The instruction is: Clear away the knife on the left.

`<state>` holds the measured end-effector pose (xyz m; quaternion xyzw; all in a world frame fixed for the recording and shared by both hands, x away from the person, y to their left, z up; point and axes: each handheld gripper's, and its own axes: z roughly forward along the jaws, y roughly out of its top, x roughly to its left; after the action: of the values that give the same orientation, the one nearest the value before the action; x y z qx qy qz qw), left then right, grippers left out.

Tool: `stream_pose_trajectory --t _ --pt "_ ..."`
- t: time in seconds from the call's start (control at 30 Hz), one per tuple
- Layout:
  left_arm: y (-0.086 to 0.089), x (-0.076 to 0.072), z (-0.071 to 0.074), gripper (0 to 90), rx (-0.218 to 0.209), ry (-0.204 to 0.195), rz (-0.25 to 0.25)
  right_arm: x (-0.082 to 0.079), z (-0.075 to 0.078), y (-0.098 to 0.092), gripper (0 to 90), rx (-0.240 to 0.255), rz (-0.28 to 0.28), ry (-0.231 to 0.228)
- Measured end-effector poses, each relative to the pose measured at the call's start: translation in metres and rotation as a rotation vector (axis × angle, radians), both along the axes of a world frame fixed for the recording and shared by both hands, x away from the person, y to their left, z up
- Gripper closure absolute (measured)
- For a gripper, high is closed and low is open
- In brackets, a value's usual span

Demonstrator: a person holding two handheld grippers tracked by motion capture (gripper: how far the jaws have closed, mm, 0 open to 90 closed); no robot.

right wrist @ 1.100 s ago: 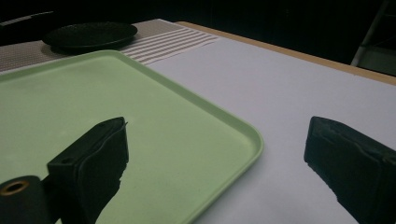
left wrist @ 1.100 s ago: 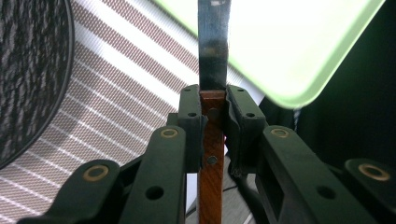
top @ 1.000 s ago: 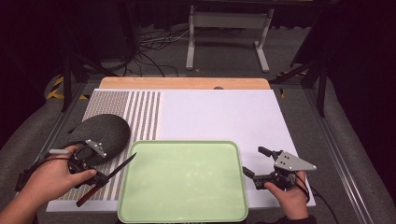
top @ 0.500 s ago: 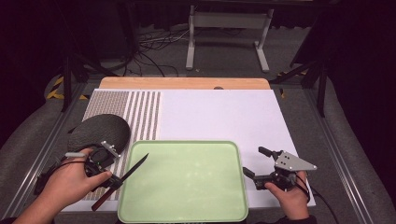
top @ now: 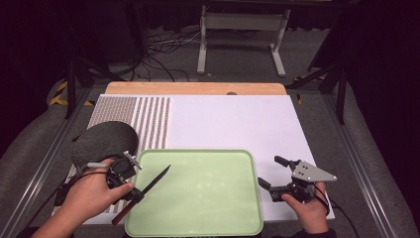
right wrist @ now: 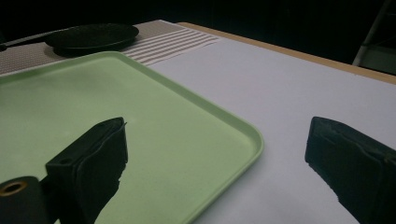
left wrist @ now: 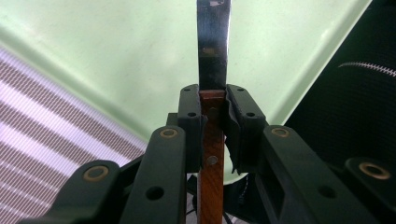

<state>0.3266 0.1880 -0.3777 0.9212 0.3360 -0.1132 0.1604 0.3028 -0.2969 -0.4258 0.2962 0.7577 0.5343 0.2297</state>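
High view: a white mat (top: 233,124) covered most of the table, with a striped and dotted panel (top: 143,119) at its left and a wooden edge (top: 195,88) along the far side. A light green tray (top: 208,218) sat at the near centre. A dark round plate (top: 101,141) lay at the tray's far-left corner, close beside the left hand (top: 91,193). The left gripper (top: 130,179) was clamped on a knife (top: 143,192), gripping it at the handle. The knife's long axis ran diagonally: wooden handle end toward the near left, off the tray's left rim, blade tip pointing to the far right over the tray's left part. Nothing lay on the tray surface under the blade. The right gripper (top: 274,174), held by the right hand (top: 307,210), sat just right of the tray with jaws spread apart and nothing between them.

Left gripper view: the left gripper (left wrist: 214,116) pinched the knife (left wrist: 213,56) at the top of the brown riveted handle; the blade ran straight away from the camera over the green tray (left wrist: 116,56). The striped panel (left wrist: 42,149) showed at left.

Right gripper view: the right gripper (right wrist: 217,154) stood wide apart over the tray's corner (right wrist: 140,121) and the white mat (right wrist: 280,88). The dark plate (right wrist: 91,35) lay beyond the tray, on the striped panel (right wrist: 173,42).
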Motion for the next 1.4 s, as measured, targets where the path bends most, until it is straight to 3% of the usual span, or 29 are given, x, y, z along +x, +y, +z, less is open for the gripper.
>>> stream_pose_trajectory --t 0.73,1.07,1.4 --pt "-0.033 0.008 -0.024 77.8 -0.005 0.058 -0.034 0.000 0.000 0.000 6.7 -0.002 0.000 0.006" --pt "-0.043 0.017 -0.040 77.8 0.021 0.087 -0.019 0.000 0.000 -0.001 6.7 -0.004 -0.001 0.004" --pt "-0.048 0.020 -0.047 77.7 0.033 0.110 -0.011 0.000 0.000 -0.001 6.7 -0.002 -0.001 0.008"
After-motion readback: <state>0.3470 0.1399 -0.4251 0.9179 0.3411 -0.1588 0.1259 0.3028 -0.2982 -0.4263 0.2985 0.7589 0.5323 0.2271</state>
